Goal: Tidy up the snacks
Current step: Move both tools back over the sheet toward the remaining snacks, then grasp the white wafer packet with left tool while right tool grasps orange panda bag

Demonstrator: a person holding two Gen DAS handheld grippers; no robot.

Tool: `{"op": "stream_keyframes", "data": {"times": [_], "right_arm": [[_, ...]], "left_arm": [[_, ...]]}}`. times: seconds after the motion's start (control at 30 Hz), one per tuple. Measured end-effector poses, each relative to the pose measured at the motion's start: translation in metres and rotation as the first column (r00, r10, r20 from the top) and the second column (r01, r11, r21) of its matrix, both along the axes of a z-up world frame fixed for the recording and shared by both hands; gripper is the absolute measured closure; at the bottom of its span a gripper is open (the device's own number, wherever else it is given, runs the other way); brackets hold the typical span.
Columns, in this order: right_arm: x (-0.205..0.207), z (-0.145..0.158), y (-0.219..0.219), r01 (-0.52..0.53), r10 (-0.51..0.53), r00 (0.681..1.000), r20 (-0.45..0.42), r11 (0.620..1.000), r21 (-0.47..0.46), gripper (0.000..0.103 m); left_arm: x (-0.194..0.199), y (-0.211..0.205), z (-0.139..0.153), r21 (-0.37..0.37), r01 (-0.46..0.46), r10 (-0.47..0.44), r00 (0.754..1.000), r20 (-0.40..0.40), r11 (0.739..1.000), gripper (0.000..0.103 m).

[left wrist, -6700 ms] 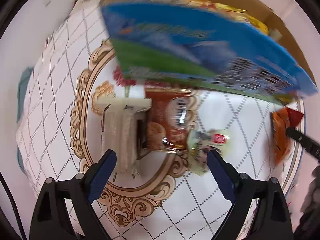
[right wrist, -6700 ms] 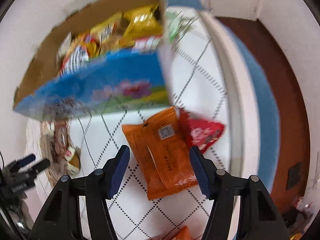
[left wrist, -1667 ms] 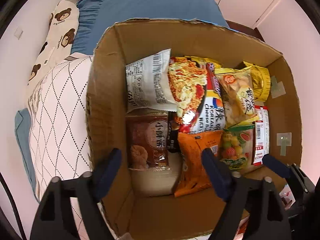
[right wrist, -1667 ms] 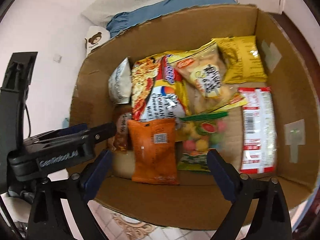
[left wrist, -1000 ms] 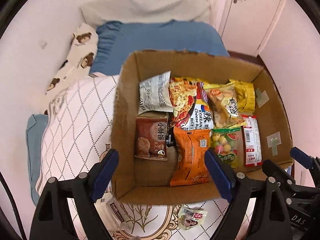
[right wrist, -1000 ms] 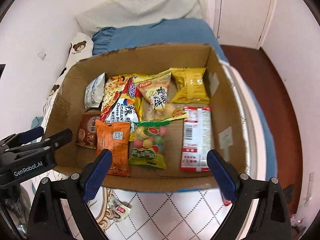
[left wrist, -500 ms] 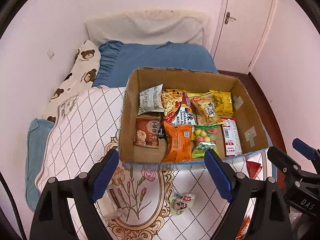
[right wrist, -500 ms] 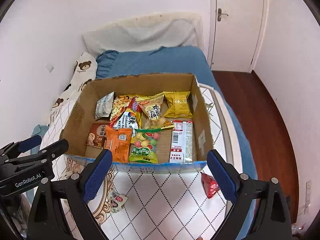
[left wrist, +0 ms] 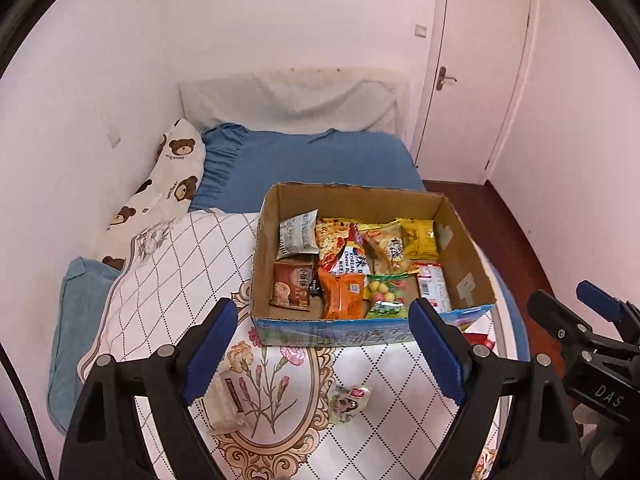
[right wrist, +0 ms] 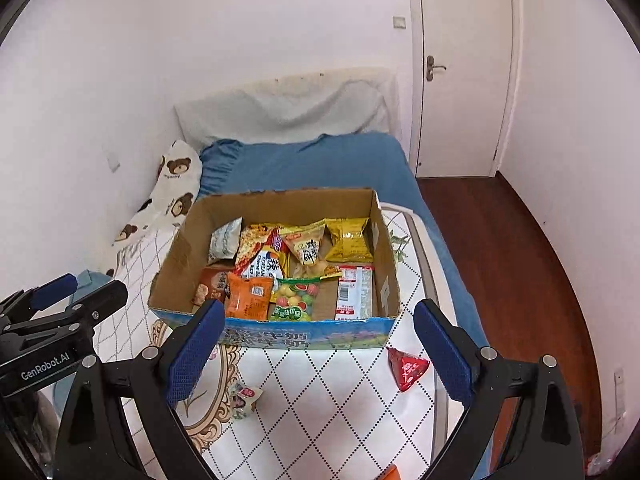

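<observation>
cardboard box (left wrist: 262, 276) of snacks at frame centre on bed (left wrist: 304, 160), left tool (left wrist: 322, 344) wide and empty, right tool (right wrist: 316, 348) wide and empty

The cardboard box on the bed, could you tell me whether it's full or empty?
Partly full: the cardboard box holds many snack packets, with bare floor showing.

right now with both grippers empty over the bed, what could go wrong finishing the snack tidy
The red triangular packet lies near the bed's edge, so a clumsy pinch might knock it to the floor. The clear wrapped snack sits partly behind the left gripper finger and could be overlooked. The cardboard box rests on soft bedding; pushing packets in with the right gripper may tip or shift it.
</observation>
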State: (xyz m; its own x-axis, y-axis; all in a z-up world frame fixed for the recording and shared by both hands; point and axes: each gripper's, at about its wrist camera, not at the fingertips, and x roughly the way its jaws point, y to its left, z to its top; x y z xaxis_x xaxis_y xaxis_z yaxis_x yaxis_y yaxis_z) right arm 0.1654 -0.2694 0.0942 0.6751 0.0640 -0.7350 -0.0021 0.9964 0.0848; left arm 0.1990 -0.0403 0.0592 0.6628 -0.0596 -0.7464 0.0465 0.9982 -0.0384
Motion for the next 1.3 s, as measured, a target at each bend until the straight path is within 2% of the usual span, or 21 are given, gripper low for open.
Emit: {"op": "stream_keyframes", "data": {"times": [0.13, 0.3, 0.47, 0.57, 0.63, 0.73, 0.83, 0.97, 1.07, 1.17, 1.23, 1.3], "right_arm": [[-0.008, 0.005, -0.003, 0.008, -0.008, 1.0, 0.009, 1.0, 0.019, 0.006], [-0.015, -0.005, -0.01, 0.013, -0.011, 1.0, -0.027, 0.998, 0.06, 0.005], [-0.029, -0.037, -0.039, 0.062, -0.037, 0.988, -0.147, 0.984, 0.169, 0.005], [-0.048, -0.077, -0.067, 0.138, -0.081, 0.962, -0.262, 0.968, 0.208, 0.005], [-0.062, -0.108, -0.084, 0.194, -0.109, 0.932, -0.346, 0.955, 0.222, 0.005], [-0.083, -0.15, -0.1, 0.238, -0.132, 0.887, -0.443, 0.952, 0.191, 0.005], [-0.105, -0.188, -0.101, 0.196, -0.103, 0.846, -0.524, 0.973, 0.125, 0.005], [-0.123, -0.224, -0.083, 0.058, -0.043, 0.807, -0.589, 0.998, 0.007, 0.005], [-0.129, -0.246, -0.072, -0.03, -0.02, 0.792, -0.61, 0.997, -0.072, 0.006], [-0.127, -0.265, -0.072, -0.023, -0.012, 0.789, -0.615, 0.999, -0.049, 0.006], [-0.121, -0.271, -0.075, 0.014, -0.019, 0.804, -0.594, 1.0, -0.013, 0.01], [-0.114, -0.277, -0.079, 0.065, -0.03, 0.809, -0.587, 0.997, 0.04, 0.019]], "left_arm": [[-0.007, 0.0, 0.001, -0.003, -0.004, 0.004, 1.0, 0.001, 1.0, 0.016], [-0.014, -0.001, -0.008, 0.009, -0.009, 0.01, 1.0, -0.024, 1.0, 0.016], [-0.025, -0.005, -0.035, 0.013, 0.003, -0.002, 0.996, -0.087, 1.0, 0.016], [-0.032, -0.01, -0.064, 0.031, 0.019, -0.014, 0.988, -0.152, 0.999, 0.016], [-0.036, -0.013, -0.088, 0.043, 0.032, -0.022, 0.977, -0.21, 0.999, 0.015], [-0.041, -0.018, -0.123, 0.057, 0.049, -0.031, 0.955, -0.294, 0.997, 0.015], [-0.048, -0.019, -0.155, 0.06, 0.06, -0.033, 0.927, -0.372, 0.996, 0.015], [-0.06, -0.02, -0.187, 0.064, 0.083, -0.045, 0.887, -0.459, 0.994, 0.016], [-0.065, -0.019, -0.199, 0.072, 0.095, -0.047, 0.868, -0.494, 0.993, 0.015], [-0.067, -0.016, -0.209, 0.078, 0.094, -0.039, 0.849, -0.528, 0.993, 0.015], [-0.067, -0.013, -0.211, 0.087, 0.087, -0.028, 0.848, -0.529, 0.992, 0.015], [-0.065, -0.007, -0.212, 0.098, 0.075, -0.011, 0.846, -0.532, 0.992, 0.015]]}}
